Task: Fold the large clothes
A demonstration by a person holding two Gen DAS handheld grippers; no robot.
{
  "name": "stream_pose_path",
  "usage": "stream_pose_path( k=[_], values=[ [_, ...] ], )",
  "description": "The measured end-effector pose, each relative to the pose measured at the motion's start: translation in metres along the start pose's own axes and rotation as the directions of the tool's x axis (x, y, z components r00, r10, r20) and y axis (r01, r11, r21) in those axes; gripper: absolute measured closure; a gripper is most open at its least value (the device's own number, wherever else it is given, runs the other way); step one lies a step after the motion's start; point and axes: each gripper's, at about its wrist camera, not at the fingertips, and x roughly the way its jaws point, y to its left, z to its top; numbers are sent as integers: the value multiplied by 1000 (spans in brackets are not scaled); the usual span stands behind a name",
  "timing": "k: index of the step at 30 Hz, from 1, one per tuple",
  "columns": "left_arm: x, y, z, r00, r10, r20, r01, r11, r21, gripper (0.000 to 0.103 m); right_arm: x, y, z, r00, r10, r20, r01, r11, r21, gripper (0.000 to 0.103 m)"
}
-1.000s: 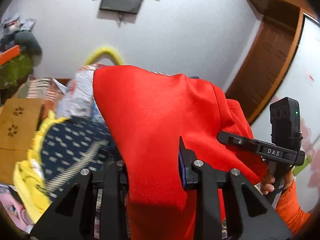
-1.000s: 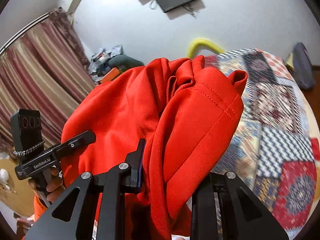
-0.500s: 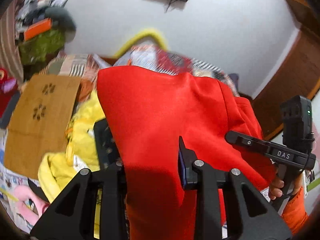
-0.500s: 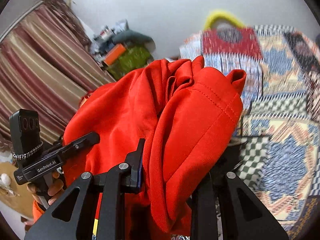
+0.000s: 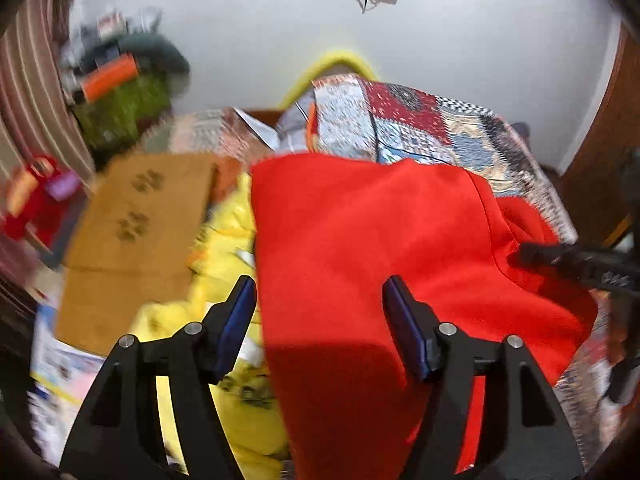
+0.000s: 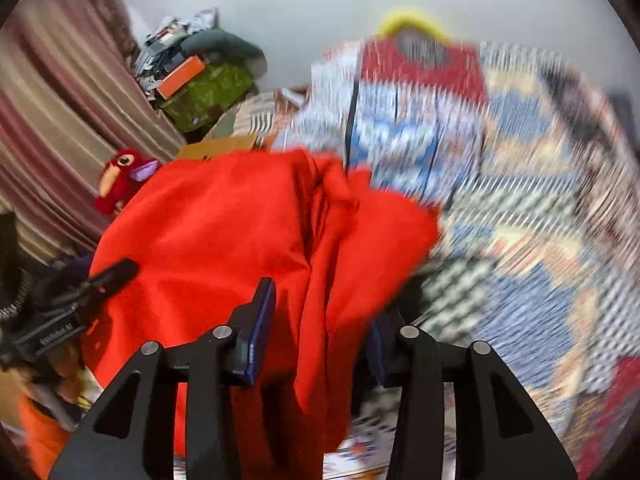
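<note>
While both sets of jaws are opening, the left gripper (image 5: 320, 320) and right gripper (image 6: 320, 328) each have the red garment (image 5: 360, 248) loose between spread fingers, its far edge draped onto the patchwork bedspread (image 6: 520, 184); yellow clothes (image 5: 232, 232) crowd the left.

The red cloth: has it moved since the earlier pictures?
Yes. The red cloth has come down. Earlier in the left view it covered part of the white wall; now its top edge sits below the patterned bedspread.
</note>
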Motion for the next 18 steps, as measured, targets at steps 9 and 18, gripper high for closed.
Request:
stream_pose_path(
  k=[9, 18],
  values=[
    [-28, -11, -26, 994, 72, 78, -76, 996, 49, 28, -11, 45, -14, 997, 26, 66, -14, 983, -181, 46],
    [10, 15, -49, 987, 159, 22, -158, 987, -9, 19, 50, 41, -48, 996, 36, -83, -49, 986, -162, 42]
  ],
)
